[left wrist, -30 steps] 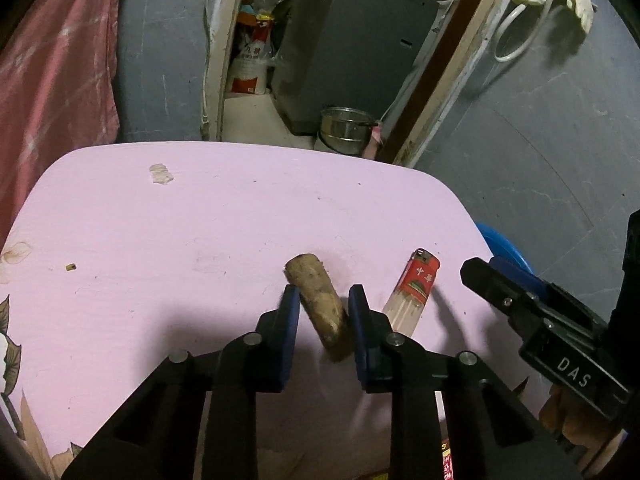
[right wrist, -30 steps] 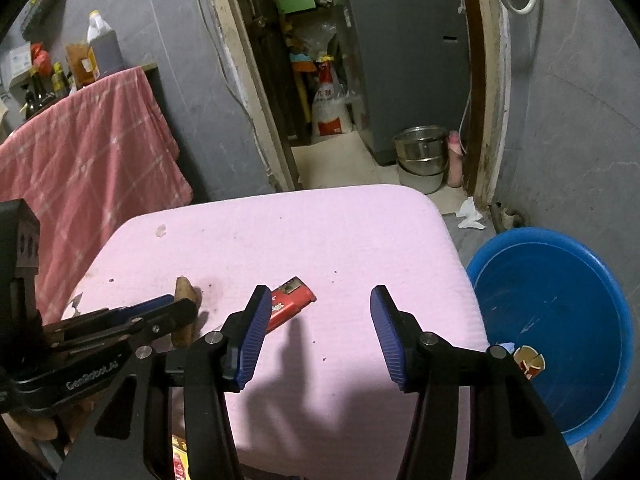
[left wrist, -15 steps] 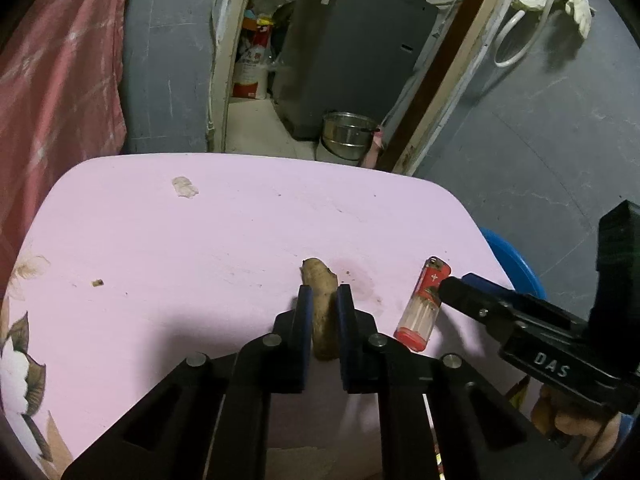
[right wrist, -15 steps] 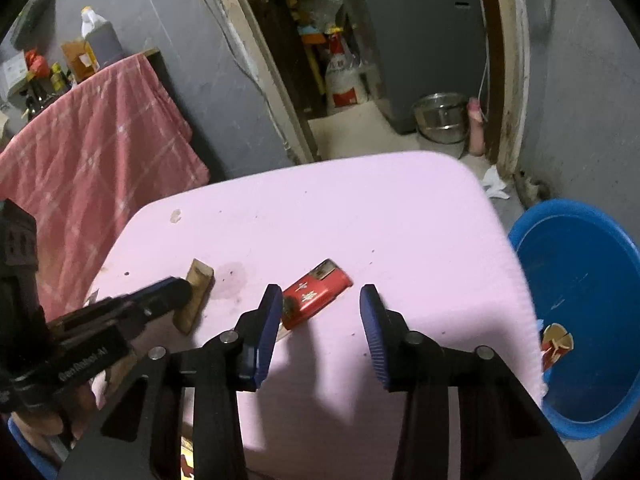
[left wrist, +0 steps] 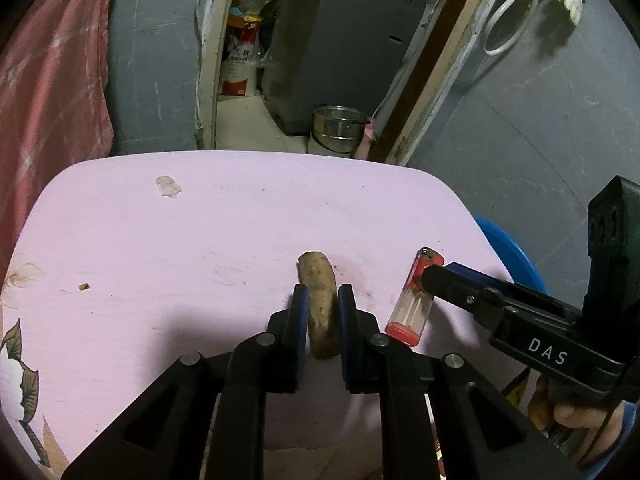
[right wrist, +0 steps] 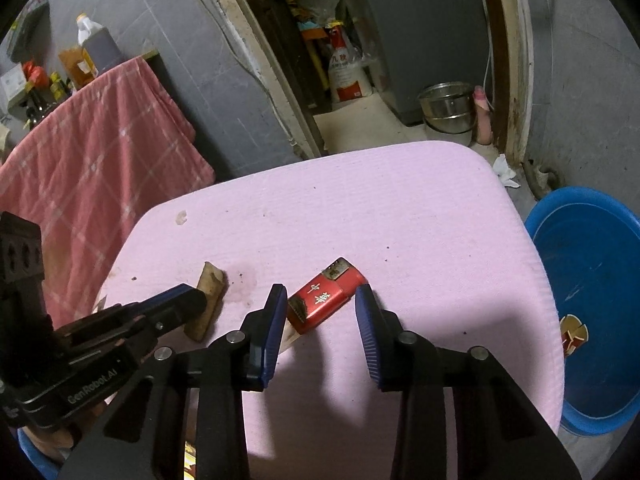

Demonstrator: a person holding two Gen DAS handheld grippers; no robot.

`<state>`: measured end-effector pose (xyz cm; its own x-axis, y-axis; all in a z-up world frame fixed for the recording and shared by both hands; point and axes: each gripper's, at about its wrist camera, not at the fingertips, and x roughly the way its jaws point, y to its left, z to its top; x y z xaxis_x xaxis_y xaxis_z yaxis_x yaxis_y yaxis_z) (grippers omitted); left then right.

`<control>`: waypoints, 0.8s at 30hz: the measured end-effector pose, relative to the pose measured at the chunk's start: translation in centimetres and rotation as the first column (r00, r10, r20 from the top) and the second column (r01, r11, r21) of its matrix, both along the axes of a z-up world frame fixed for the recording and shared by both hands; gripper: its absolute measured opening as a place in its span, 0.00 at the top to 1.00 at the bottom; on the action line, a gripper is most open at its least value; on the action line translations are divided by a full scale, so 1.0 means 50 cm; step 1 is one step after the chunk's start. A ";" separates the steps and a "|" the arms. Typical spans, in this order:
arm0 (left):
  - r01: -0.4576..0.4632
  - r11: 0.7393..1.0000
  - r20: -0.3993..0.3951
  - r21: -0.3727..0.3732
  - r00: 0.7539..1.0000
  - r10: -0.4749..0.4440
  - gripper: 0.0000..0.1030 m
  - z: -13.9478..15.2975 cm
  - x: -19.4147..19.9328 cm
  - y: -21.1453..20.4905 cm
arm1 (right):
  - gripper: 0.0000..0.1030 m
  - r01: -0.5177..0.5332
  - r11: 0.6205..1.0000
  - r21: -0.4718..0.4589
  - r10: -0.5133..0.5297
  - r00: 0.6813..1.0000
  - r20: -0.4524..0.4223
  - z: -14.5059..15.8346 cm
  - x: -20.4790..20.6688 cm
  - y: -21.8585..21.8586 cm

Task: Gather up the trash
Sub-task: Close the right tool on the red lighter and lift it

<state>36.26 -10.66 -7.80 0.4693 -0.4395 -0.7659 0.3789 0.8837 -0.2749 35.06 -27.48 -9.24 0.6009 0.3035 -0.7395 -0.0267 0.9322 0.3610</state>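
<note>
Left wrist view: the left gripper [left wrist: 323,304] is seen from behind, its two blue pads [left wrist: 301,312] pressed against the sides of a brown root stub [left wrist: 318,300], which is clamped between them while its lower end lies on the pink tablecloth [left wrist: 200,248]. One stub is counted here. Just to its right one red lighter [left wrist: 416,300] lies on the cloth, its clear end towards the camera. The right gripper [left wrist: 430,276] reaches in from the right edge, its dark tip beside the lighter's red top; from this angle it cannot be told whether they touch. Two small scraps are seen on the cloth: a pale crumb [left wrist: 168,187] at the far left and a tiny brown bit [left wrist: 83,287] near the left edge. One steel pot [left wrist: 339,128] stands on the floor past the table.

Right wrist view: the right gripper [right wrist: 320,312] has its jaws partly apart and closing, with the red lighter [right wrist: 326,296] lying between the two blue pads [right wrist: 276,320]; the left pad is at the lighter's near corner, while the right pad stands clear of it, so nothing is gripped. The left gripper [right wrist: 196,300] enters from the left, closed on the root stub [right wrist: 210,280]. One blue basin [right wrist: 592,304] sits on the floor beside the table's right edge, with one piece of trash [right wrist: 573,334] inside.
</note>
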 end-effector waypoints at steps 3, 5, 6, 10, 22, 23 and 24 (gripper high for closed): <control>0.022 1.000 -0.033 0.003 0.999 -0.022 0.88 -0.011 0.004 -0.009 | 0.69 0.000 1.000 0.003 0.000 1.000 0.000 -0.002 0.000 -0.001; 0.022 0.999 -0.014 0.024 1.000 -0.022 0.87 -0.009 0.000 -0.015 | 0.70 0.004 1.000 0.005 -0.004 1.000 0.000 0.000 0.000 0.001; 0.019 0.999 -0.013 0.028 1.000 -0.019 0.87 -0.010 0.000 -0.014 | 0.70 0.004 1.000 0.007 -0.004 1.000 0.001 0.000 -0.002 -0.001; -0.007 1.000 -0.019 -0.010 1.000 0.007 0.87 -0.012 -0.001 0.008 | 0.70 0.004 1.000 0.010 -0.004 1.000 -0.001 0.000 -0.002 -0.003; -0.164 0.986 -0.012 -0.004 0.986 0.164 0.88 -0.003 -0.003 0.107 | 0.70 -0.067 0.997 -0.036 0.067 0.998 -0.020 -0.001 0.017 0.063; -0.174 0.985 -0.011 -0.007 0.985 0.174 0.88 -0.002 -0.004 0.115 | 0.70 -0.079 0.996 -0.046 0.078 0.997 -0.022 0.000 0.019 0.073; -0.182 0.983 -0.011 -0.010 0.983 0.181 0.88 0.000 -0.004 0.122 | 0.70 -0.093 0.994 -0.055 0.092 0.996 -0.023 0.000 0.019 0.084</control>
<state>36.08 -4.54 -7.82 0.5341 -0.3559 -0.7669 0.2096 0.9345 -0.2877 36.03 -23.28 -9.25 0.5567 0.3150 -0.7687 -0.1065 0.9448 0.3100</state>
